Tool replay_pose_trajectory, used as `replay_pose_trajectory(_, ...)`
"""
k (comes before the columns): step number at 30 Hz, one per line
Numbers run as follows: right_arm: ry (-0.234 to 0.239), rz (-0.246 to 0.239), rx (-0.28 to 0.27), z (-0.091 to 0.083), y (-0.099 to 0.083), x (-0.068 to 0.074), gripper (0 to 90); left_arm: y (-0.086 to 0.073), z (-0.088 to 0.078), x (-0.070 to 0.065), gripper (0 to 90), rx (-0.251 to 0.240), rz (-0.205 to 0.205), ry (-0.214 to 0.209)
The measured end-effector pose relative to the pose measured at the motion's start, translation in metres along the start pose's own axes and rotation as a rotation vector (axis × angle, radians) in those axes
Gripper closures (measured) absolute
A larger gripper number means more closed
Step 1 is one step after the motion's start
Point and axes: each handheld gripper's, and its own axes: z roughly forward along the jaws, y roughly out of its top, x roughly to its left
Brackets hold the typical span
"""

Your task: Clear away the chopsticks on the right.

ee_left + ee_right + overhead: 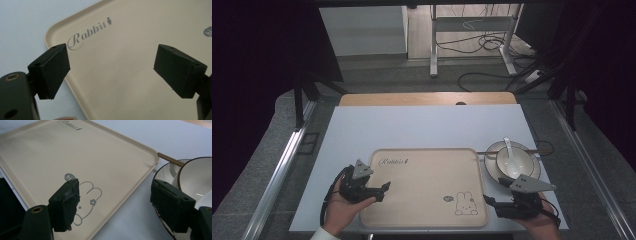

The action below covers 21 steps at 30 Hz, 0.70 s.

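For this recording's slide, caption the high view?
Both open grippers, left gripper and right gripper, flank an empty rabbit tray.

The left hand (341, 210) holds the left gripper (382, 190) low at the near left, fingers (50, 71) spread wide (nothing between them). The right hand (539, 222) holds the right gripper (488, 201) likewise, its fingers (65, 205) parted.

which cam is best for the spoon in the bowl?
High view: the white spoon shows whole, lying in the bowl on its plate, right of the tray. The right gripper view catches the bowl's rim behind a jaw, with no clear spoon. The left gripper view faces the tray.
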Motion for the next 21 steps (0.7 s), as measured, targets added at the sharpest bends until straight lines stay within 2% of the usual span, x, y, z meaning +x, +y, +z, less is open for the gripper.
replay_pose_trajectory(11,0.005,-0.008,0.012,0.002,0.004,0.001,25.7,-0.004,-0.004,-0.001,13.6,0.0,0.008,0.039)
replay_pose_trajectory(18,0.02,-0.006,0.014,0.003,0.005,0.0,26.0,-0.004,-0.004,-0.001,13.6,0.005,0.013,0.03)
replay_pose_trajectory(21,0.021,-0.009,0.016,0.002,0.012,-0.002,25.8,-0.003,-0.007,0.001,13.6,-0.008,0.005,0.036)
